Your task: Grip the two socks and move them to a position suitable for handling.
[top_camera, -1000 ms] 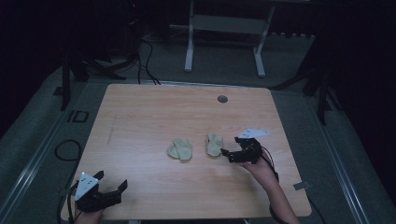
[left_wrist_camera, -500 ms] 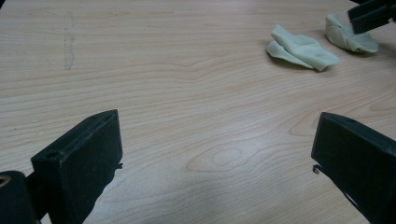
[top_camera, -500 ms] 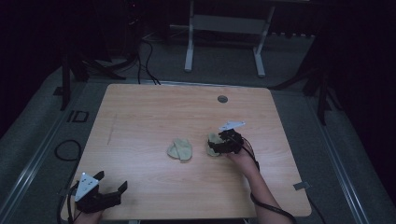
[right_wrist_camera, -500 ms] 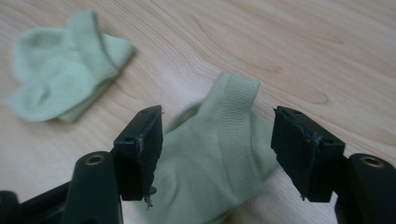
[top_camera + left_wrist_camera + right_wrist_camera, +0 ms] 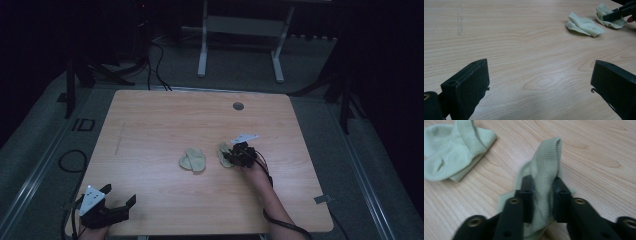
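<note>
**Two pale green socks, one pinched in the right gripper**

Two grippers, two socks, one wooden tabletop (image 5: 165, 125).

Item 1. Right gripper (image 5: 543, 195): jaws drawn in close, clamped on a fold of the right sock (image 5: 547, 165). The ribbed fabric stands up between the jaws as a narrow ridge, and the rest of the sock spreads flat on the tabletop beneath and beside them. In the high view this gripper (image 5: 239, 154) sits right of the tabletop's middle, over the sock (image 5: 224, 154), with the person's forearm reaching in from the near edge. The grey three-cornered plate on its top points toward the far right.

Item 2. Left gripper (image 5: 540, 82): jaws spread wide, nothing between them, bare wood grain showing in the gap. In the high view it (image 5: 122, 210) rests at the near left corner of the tabletop, well apart from both socks.

Item 3. Left sock (image 5: 193, 160): lies crumpled and flat near the tabletop's middle, just beside the held sock but not touching it. Neither gripper touches it. The right gripper view shows it (image 5: 454, 150) at upper left, its ribbed cuff folded across its body; the left gripper view shows it (image 5: 584, 24) far off.

Item 4. Round grommet (image 5: 238, 106): set in the tabletop near the far edge.
</note>
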{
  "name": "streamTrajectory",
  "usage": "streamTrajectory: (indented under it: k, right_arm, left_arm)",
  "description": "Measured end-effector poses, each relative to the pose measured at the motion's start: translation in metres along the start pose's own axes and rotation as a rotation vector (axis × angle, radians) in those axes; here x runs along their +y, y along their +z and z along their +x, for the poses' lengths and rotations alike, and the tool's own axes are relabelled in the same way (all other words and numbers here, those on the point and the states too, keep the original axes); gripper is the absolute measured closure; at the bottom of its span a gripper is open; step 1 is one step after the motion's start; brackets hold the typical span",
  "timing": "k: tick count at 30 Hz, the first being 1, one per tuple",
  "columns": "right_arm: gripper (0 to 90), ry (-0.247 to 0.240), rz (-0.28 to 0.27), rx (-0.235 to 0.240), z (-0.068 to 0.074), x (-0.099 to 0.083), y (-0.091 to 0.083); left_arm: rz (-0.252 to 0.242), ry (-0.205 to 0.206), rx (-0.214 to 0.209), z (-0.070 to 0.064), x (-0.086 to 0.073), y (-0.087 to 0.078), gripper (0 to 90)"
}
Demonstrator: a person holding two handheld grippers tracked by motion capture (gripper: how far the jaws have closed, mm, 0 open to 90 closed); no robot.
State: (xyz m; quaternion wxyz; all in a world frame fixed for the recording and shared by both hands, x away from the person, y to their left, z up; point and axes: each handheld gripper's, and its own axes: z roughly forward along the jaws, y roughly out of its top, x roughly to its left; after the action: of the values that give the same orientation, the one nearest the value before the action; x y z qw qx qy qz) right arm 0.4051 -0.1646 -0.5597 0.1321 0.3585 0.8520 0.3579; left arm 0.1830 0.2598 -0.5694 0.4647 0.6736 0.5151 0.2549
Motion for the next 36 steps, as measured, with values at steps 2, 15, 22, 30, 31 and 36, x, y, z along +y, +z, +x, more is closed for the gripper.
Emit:
streamTrajectory:
  k: [2,15,22,30,31,36]
  right_arm:
    - [79.6,0.010,-0.001,-0.001,0.001,0.000,0.000]
    - [81.5,0.004,-0.066,0.064,0.021,0.007,-0.041]
    - [81.5,-0.058,-0.129,0.109,0.047,0.010,-0.075]
    - [81.4,-0.093,-0.180,0.157,0.079,-0.007,-0.100]
    - [81.4,-0.091,-0.186,0.168,0.084,-0.011,-0.102]
    - [81.4,-0.097,-0.187,0.188,0.101,-0.028,-0.108]
  left_arm:
    - [0.000,-0.001,-0.004,0.000,0.000,0.000,2.1]
    - [0.001,-0.003,0.001,-0.002,0.001,0.000,2.1]
    - [0.006,0.005,0.000,-0.004,0.002,0.002,2.1]
    - [0.001,0.002,-0.008,-0.006,0.003,0.003,2.1]
    - [0.001,0.002,-0.007,-0.006,0.003,0.003,2.1]
    - [0.000,0.008,-0.012,-0.009,0.004,0.003,2.1]
